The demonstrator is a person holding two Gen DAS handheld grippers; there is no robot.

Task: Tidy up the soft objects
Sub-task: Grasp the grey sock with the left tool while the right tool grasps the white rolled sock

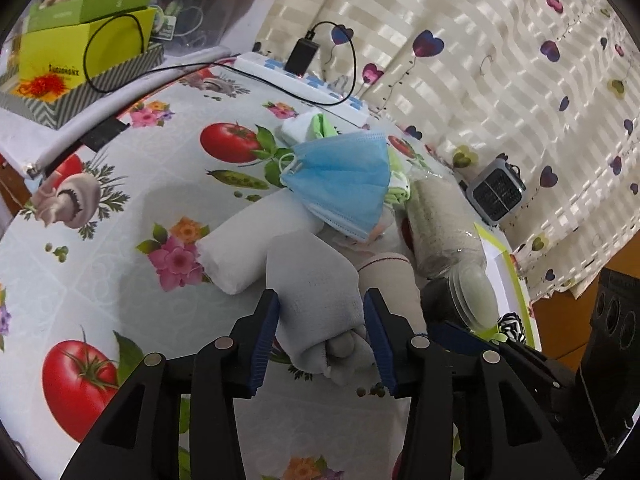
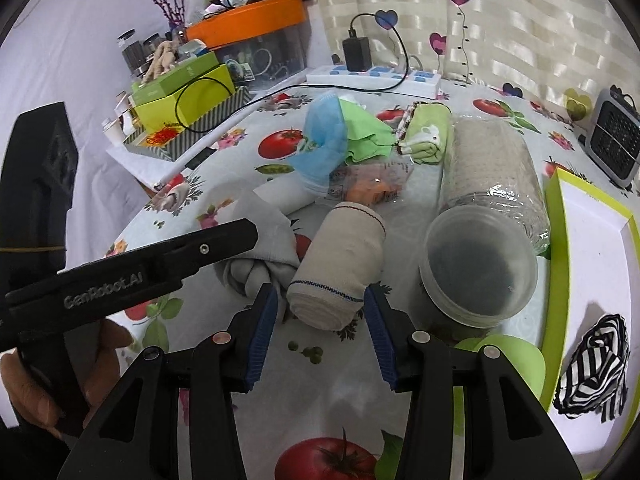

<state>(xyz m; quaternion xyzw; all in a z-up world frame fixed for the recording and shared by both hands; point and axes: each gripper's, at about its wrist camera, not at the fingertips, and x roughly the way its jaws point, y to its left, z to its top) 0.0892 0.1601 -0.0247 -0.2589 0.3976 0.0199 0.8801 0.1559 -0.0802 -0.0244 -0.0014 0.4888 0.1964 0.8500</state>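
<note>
Grey folded cloth (image 1: 316, 300) lies on the vegetable-print tablecloth (image 1: 132, 208), between my left gripper's (image 1: 322, 350) spread fingers, pads clear of it. Just right, the beige bandage roll (image 2: 340, 268) lies with its near end between my right gripper's (image 2: 322, 342) released fingers. Blue face mask (image 1: 340, 184) sits farther back.

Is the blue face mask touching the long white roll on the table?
Touching. In the left wrist view the blue face mask drapes over the far end of the white roll, covering it with no gap.
</note>
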